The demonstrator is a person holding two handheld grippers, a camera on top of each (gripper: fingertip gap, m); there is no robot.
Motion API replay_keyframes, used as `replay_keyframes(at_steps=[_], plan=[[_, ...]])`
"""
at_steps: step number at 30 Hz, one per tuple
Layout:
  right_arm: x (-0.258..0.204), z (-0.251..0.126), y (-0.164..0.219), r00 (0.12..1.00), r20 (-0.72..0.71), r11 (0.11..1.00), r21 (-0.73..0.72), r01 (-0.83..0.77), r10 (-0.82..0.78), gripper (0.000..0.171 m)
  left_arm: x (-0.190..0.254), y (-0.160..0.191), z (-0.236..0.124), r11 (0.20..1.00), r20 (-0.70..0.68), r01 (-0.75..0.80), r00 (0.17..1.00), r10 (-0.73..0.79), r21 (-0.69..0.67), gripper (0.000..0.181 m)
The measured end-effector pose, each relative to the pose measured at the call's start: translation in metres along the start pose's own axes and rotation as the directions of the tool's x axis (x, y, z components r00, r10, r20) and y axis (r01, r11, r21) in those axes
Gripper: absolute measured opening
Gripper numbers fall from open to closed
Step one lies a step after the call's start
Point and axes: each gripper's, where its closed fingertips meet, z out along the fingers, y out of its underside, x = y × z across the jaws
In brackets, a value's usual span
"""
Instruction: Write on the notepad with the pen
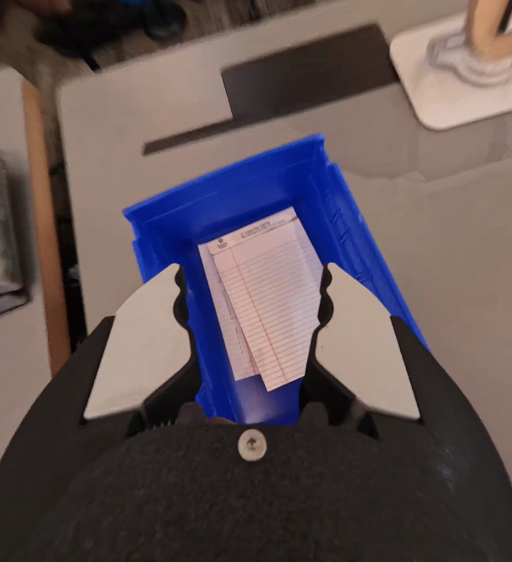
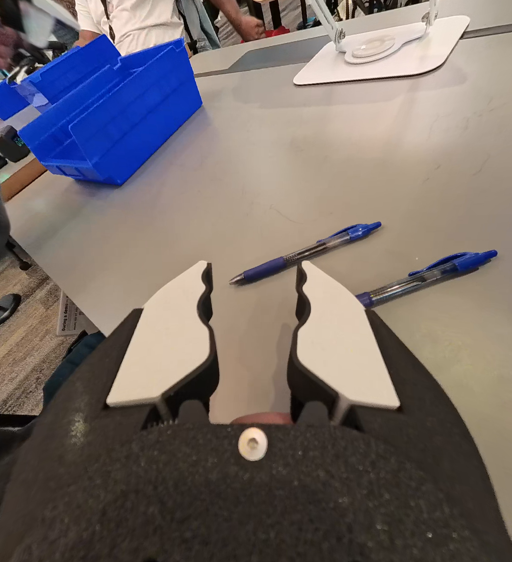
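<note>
A white lined notepad [image 1: 267,304] lies inside a blue plastic bin [image 1: 242,194], with a second pad or sheet partly under it on its left. My left gripper [image 1: 253,267] is open and empty, held above the bin with the pad showing between its fingers; this view is blurred. In the right wrist view, two blue pens lie on the grey table: one [image 2: 306,252] just beyond my fingertips, the other [image 2: 428,278] farther right. My right gripper [image 2: 253,266] is open and empty, low over the table just short of the nearer pen. The bin [image 2: 121,121] stands at the far left.
A white flat stand base [image 2: 382,48] sits at the table's far right, also in the left wrist view [image 1: 461,82]. More blue bins [image 2: 8,97] stand behind the first one. People stand beyond the far table edge. The table's left edge [image 2: 51,273] drops to carpet. My right fingertips sit around 55 centimetres from my left ones.
</note>
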Motion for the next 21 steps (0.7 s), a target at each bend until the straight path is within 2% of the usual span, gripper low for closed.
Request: replay_keyframes(at_steps=[4, 6, 9, 11, 12, 16, 19, 21], plan=[[0.0, 0.003, 0.0, 1.0, -0.009, 1.0, -0.017, 0.024, -0.024, 0.052, -0.017, 0.023, 0.07, 0.971, -0.124, 0.011, 0.991, -0.042, -0.24, 0.096], [0.0, 0.003, 0.0, 0.999, -0.018, 0.999, -0.025, 0.028, -0.029, 0.052, -0.02, 0.033, 0.098, 0.927, -0.168, 0.106, 0.97, -0.176, -0.36, 0.107], [0.002, 0.006, 0.002, 0.999, -0.032, 0.999, -0.034, 0.023, -0.024, 0.052, -0.02, 0.047, 0.126, 0.865, -0.123, 0.21, 0.948, -0.294, -0.456, 0.115], [0.002, 0.008, 0.003, 0.999, -0.032, 0.999, -0.039, 0.016, -0.017, 0.052, -0.018, 0.061, 0.137, 0.807, -0.063, 0.233, 0.947, -0.316, -0.543, 0.132], [0.003, 0.009, 0.004, 0.999, -0.032, 0.999, -0.042, 0.015, -0.016, 0.052, -0.018, 0.064, 0.141, 0.793, -0.043, 0.227, 0.952, -0.304, -0.565, 0.138], [0.003, 0.013, 0.01, 0.998, -0.034, 0.997, -0.066, 0.04, -0.043, 0.052, -0.025, 0.058, 0.156, 0.792, 0.018, 0.234, 0.962, -0.271, -0.564, 0.139], [0.006, 0.011, 0.012, 0.996, -0.056, 0.995, -0.07, 0.071, -0.075, 0.052, -0.015, 0.063, 0.165, 0.78, -0.014, 0.207, 0.964, -0.266, -0.591, 0.14], [0.008, 0.01, 0.012, 0.995, -0.063, 0.995, -0.068, 0.073, -0.077, 0.052, -0.01, 0.065, 0.171, 0.783, -0.029, 0.211, 0.959, -0.281, -0.585, 0.134]])
